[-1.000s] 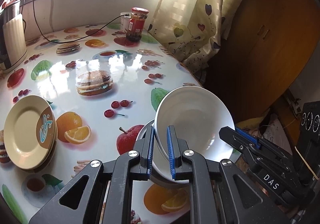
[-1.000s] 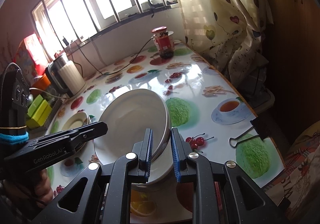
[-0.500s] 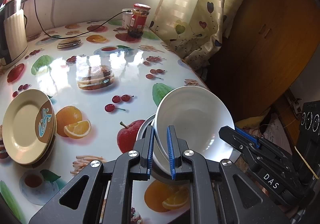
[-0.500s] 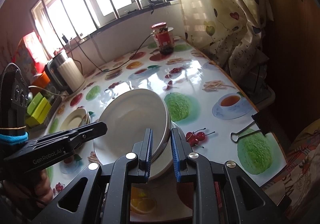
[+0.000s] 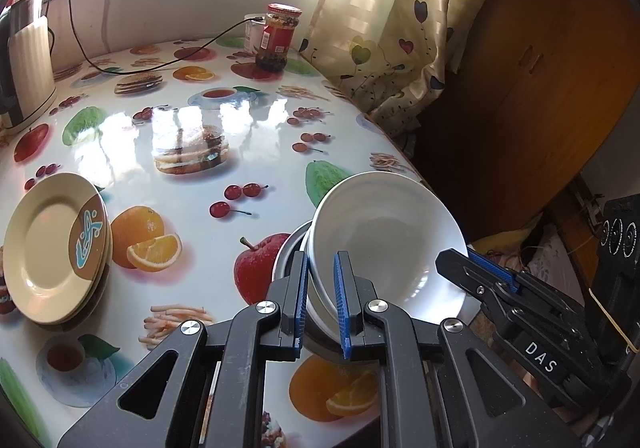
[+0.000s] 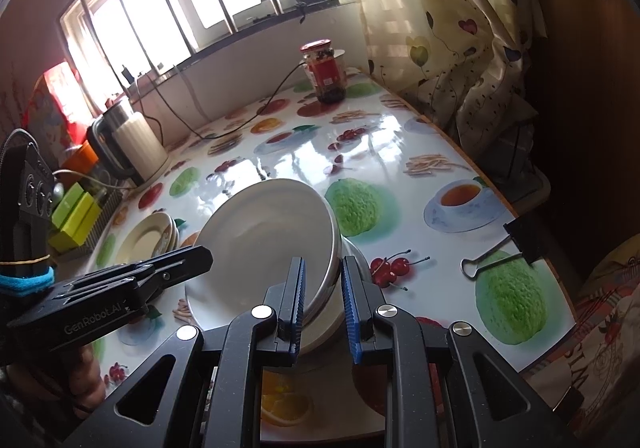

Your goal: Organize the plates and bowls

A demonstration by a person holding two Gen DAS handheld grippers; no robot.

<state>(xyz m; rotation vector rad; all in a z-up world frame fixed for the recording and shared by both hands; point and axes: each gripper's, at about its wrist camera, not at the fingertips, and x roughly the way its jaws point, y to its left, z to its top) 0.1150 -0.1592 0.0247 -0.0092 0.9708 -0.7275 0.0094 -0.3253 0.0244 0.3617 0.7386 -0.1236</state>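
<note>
A stack of white bowls (image 5: 384, 244) is held tilted above the fruit-print table, with a steel bowl (image 5: 288, 260) under it. My left gripper (image 5: 322, 276) is shut on the stack's near rim. In the right wrist view the stack of white bowls (image 6: 264, 244) shows again, and my right gripper (image 6: 322, 280) is shut on its opposite rim. A pile of cream plates with a brown and blue patch (image 5: 52, 244) lies at the table's left; it also shows in the right wrist view (image 6: 148, 236).
A red-lidded jar (image 5: 278, 36) and a kettle (image 5: 24, 60) with its black cord stand at the back near the window. A black binder clip (image 6: 500, 248) lies on the table's right edge. A curtain (image 5: 384, 28) and a wooden cabinet (image 5: 532, 68) are to the right.
Both grippers have kept their hold on the bowl stack and drawn back slightly, so more of the table's far side shows. The plates have not moved.
</note>
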